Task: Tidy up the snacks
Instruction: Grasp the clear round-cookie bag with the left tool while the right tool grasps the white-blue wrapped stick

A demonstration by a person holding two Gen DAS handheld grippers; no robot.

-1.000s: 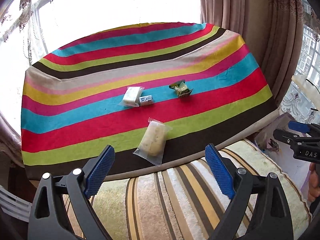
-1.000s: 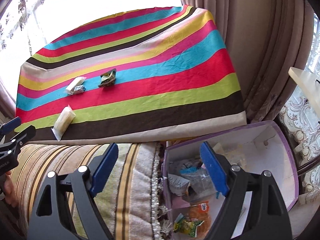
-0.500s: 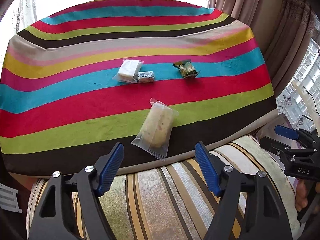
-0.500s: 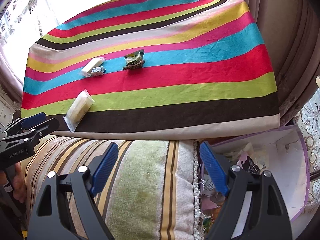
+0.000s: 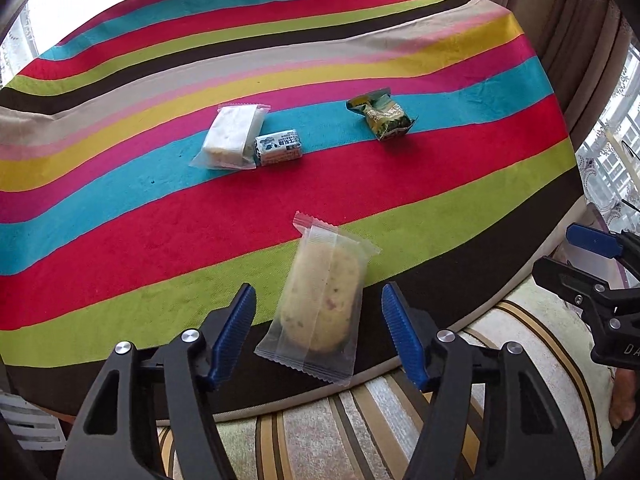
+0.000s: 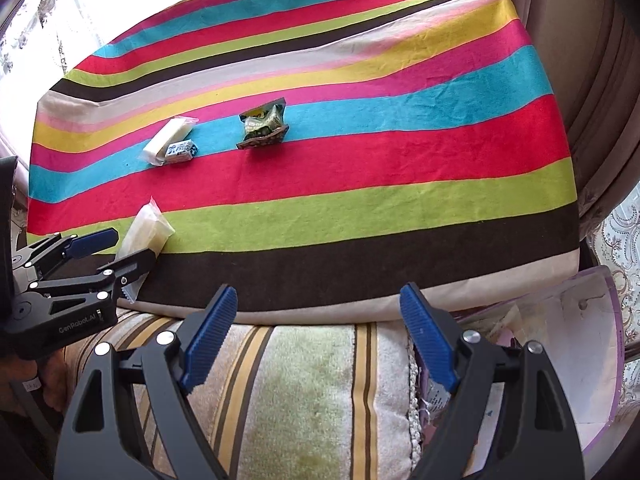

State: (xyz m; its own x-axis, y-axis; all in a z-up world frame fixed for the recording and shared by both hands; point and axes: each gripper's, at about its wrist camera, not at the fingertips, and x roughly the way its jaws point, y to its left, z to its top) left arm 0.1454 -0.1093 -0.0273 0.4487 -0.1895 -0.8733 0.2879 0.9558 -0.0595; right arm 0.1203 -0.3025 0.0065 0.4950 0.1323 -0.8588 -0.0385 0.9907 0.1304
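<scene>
A pale yellow cake in a clear wrapper point(image 5: 322, 304) lies at the near edge of the striped table point(image 5: 120, 240). My left gripper point(image 5: 318, 332) is open with its jaws on either side of the cake, not closed on it. Farther back lie a white bar in a clear wrapper point(image 5: 232, 136), a small blue-and-white candy point(image 5: 279, 147) touching it, and a green packet point(image 5: 382, 114). My right gripper point(image 6: 316, 340) is open and empty above the striped cushion point(image 6: 304, 400). In the right wrist view, the left gripper point(image 6: 96, 254) straddles the cake point(image 6: 146, 232).
A purple-edged white box point(image 6: 576, 344) holding snack packets stands low at the right, beside the cushion. Brown curtains point(image 6: 592, 60) hang at the table's right side. A bright window lies behind the table.
My left gripper has moved forward and down until its open jaws flank the yellow cake. My right gripper has swung left, away from the box, and now faces the table.
</scene>
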